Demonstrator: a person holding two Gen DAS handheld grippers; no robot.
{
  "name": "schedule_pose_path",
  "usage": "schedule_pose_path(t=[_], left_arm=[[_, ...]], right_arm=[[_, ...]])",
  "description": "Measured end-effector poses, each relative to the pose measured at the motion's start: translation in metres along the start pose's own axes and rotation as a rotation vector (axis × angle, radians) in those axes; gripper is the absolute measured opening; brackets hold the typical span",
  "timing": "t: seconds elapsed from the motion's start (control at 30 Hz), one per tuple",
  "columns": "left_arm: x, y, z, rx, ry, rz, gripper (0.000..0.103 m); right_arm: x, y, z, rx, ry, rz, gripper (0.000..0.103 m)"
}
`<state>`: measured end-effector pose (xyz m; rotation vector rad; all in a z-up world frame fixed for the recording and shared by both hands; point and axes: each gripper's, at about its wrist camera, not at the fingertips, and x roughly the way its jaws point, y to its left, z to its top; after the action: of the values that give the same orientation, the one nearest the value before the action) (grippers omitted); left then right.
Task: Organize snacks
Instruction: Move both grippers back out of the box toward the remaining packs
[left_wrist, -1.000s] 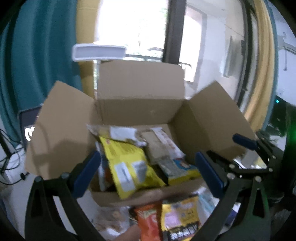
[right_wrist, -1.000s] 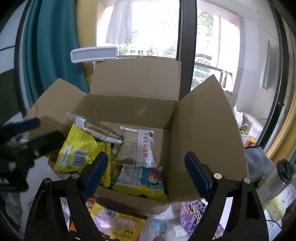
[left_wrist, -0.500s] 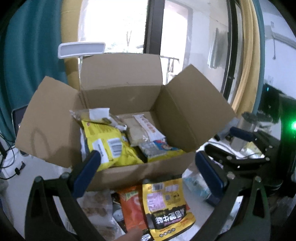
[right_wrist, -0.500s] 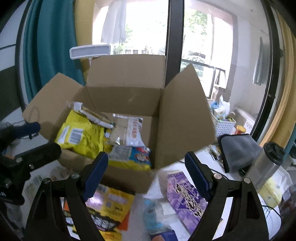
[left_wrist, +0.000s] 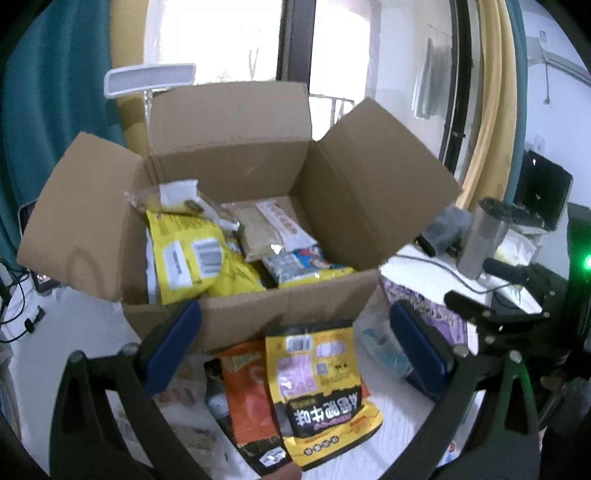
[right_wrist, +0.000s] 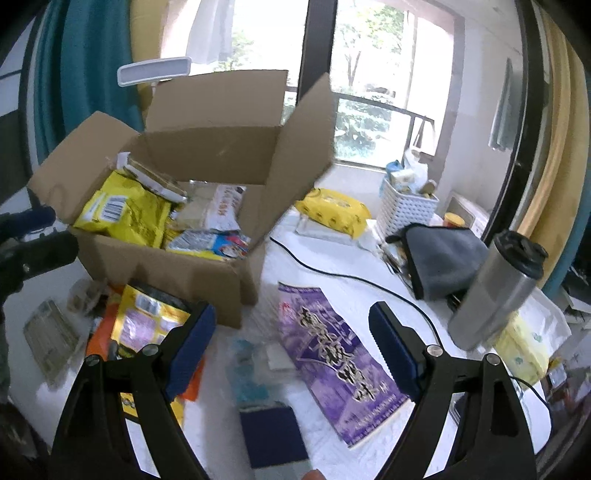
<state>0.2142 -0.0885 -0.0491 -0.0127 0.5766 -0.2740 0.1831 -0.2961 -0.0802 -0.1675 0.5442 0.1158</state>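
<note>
An open cardboard box (left_wrist: 258, 306) (right_wrist: 159, 266) on the white table holds several snack packets, among them a big yellow bag (left_wrist: 192, 254) (right_wrist: 125, 210). In front of the box lie a yellow-and-black pouch (left_wrist: 317, 387) (right_wrist: 144, 325) on an orange packet (left_wrist: 247, 398). A purple packet (right_wrist: 332, 354) and a clear bluish packet (right_wrist: 251, 365) lie to the right of the box. My left gripper (left_wrist: 295, 350) is open above the yellow-and-black pouch. My right gripper (right_wrist: 291, 343) is open above the clear and purple packets. Neither holds anything.
A steel tumbler (right_wrist: 495, 288) (left_wrist: 484, 236) stands at the right beside a grey cloth (right_wrist: 439, 251). A black cable (right_wrist: 354, 280) crosses the table. A white basket (right_wrist: 406, 206) and a yellow wipes pack (right_wrist: 332, 210) sit by the window. A dark blue flat item (right_wrist: 273, 432) lies near.
Both grippers have drawn back from the box and sunk toward the table. The packets in front of and beside the box have come into view. Both jaws stay open.
</note>
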Motion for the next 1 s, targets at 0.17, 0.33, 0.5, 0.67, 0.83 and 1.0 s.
schedule_pose_path(t=[0.17, 0.33, 0.5, 0.67, 0.83, 1.0], left_arm=[[0.001, -0.003, -0.024, 0.030, 0.058, -0.034, 0.103], [0.009, -0.007, -0.049, 0.063, 0.121, -0.047, 0.103], [0.015, -0.016, -0.075, 0.041, 0.214, -0.135, 0.103], [0.022, -0.047, -0.105, 0.112, 0.301, -0.193, 0.103], [0.022, -0.064, -0.119, 0.113, 0.349, -0.239, 0.103], [0.024, -0.075, -0.122, 0.131, 0.378, -0.256, 0.103]], right_arm=[[-0.003, -0.013, -0.019, 0.015, 0.025, 0.005, 0.087], [-0.005, -0.022, -0.040, 0.025, 0.058, 0.015, 0.087], [0.001, -0.023, -0.064, 0.037, 0.104, 0.064, 0.087], [0.015, -0.015, -0.089, 0.035, 0.191, 0.154, 0.083], [0.030, -0.007, -0.109, 0.029, 0.257, 0.192, 0.062], [0.030, -0.011, -0.113, 0.051, 0.239, 0.232, 0.061]])
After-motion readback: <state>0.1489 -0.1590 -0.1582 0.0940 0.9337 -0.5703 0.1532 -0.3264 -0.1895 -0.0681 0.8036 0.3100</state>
